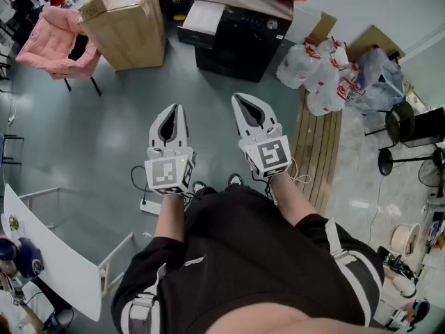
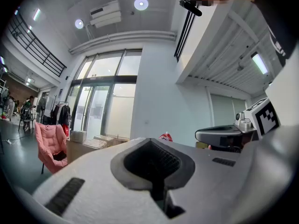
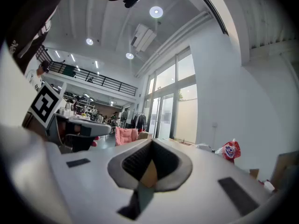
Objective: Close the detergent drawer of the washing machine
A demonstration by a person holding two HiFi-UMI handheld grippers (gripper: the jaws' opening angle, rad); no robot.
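Seen from above, a person stands well apart from the dark washing machine (image 1: 240, 37) at twelve o'clock, its detergent drawer too small to make out, with left gripper (image 1: 177, 111) and right gripper (image 1: 240, 101) held level, jaws closed and empty, so the closing seems not yet begun.

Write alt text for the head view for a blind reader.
Seen from above, a person holds the left gripper and right gripper level over a grey floor, both shut and empty. Beyond them stand a black appliance, a cardboard box and a pink chair.
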